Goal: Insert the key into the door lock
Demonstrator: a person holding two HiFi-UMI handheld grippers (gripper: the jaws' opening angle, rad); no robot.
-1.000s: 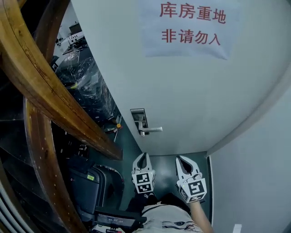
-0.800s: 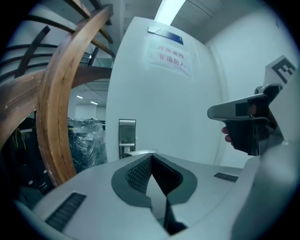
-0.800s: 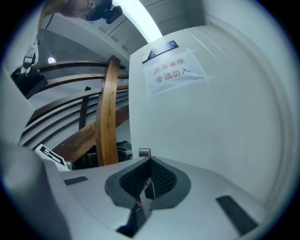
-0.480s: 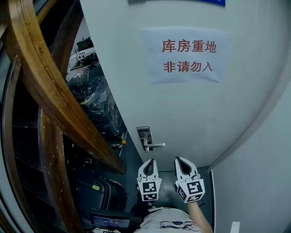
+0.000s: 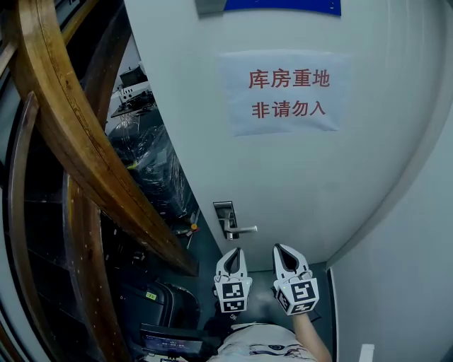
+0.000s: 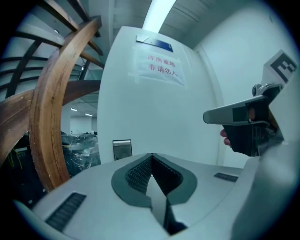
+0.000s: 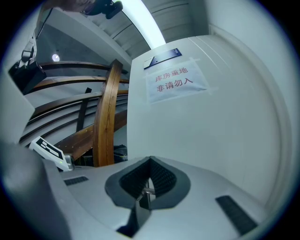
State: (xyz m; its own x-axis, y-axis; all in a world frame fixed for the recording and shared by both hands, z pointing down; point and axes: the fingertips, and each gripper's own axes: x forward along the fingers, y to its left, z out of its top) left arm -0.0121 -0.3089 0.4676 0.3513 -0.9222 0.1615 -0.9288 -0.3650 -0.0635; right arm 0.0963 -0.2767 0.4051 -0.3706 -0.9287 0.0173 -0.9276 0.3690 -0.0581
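In the head view the white door (image 5: 297, 177) carries a silver lock plate (image 5: 225, 212) with a lever handle (image 5: 242, 229). Both grippers hang just below the handle and point at the door. My left gripper (image 5: 236, 249) is shut with nothing between its pads (image 6: 140, 171); the lock plate (image 6: 122, 150) shows just above and left of its tips. My right gripper (image 5: 277, 247) is shut on a small silvery key (image 7: 147, 191) that sits deep between its pads. It also shows from the side, the right gripper (image 6: 208, 116), in the left gripper view. The right gripper view does not show the lock.
A paper sign with red print (image 5: 287, 92) is taped high on the door, under a blue plate (image 5: 283, 6). Curved wooden rails (image 5: 78, 141) stand at the left, with plastic-wrapped goods (image 5: 145, 162) and a dark case (image 5: 152, 297) behind. A white wall (image 5: 396, 269) closes the right.
Both grippers have risen towards the lever handle and stand closer under it. The view has tipped up, so more of the door's top shows. Both stay shut.
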